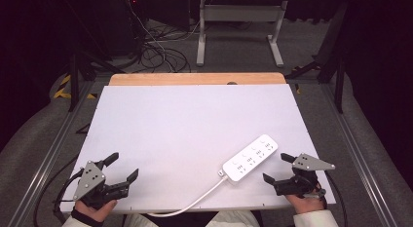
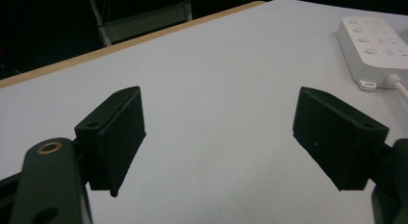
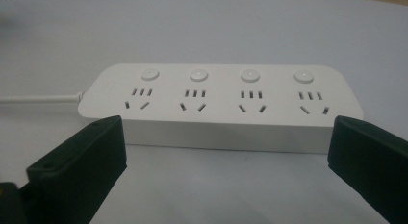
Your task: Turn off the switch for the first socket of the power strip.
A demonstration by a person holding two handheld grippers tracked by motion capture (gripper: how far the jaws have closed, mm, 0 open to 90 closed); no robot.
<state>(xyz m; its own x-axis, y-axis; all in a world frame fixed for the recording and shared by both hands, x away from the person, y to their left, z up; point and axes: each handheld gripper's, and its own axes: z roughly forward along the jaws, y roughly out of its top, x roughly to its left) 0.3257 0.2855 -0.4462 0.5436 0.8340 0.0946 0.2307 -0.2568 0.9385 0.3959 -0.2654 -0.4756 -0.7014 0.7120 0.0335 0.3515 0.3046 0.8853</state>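
Covering most of the tabletop, a white board (image 1: 195, 134) leaves a strip of wood at 12 o'clock. White power strip (image 1: 250, 158) lies flat on it at about 4 o'clock from board centre, long axis running 1-to-7, four sockets each with a round button; its cord (image 1: 192, 203) exits the 7 o'clock end and curves off the near edge. Left gripper (image 1: 122, 167) sits at the 7 o'clock corner, jaws spread wide, nothing between them, well apart from the strip. Right gripper (image 1: 277, 167) sits at the 5 o'clock corner, jaws also spread wide and empty, just beside the strip's near long side, not touching; in the right gripper view the strip (image 3: 221, 106) lies broadside just beyond the jaw tips.
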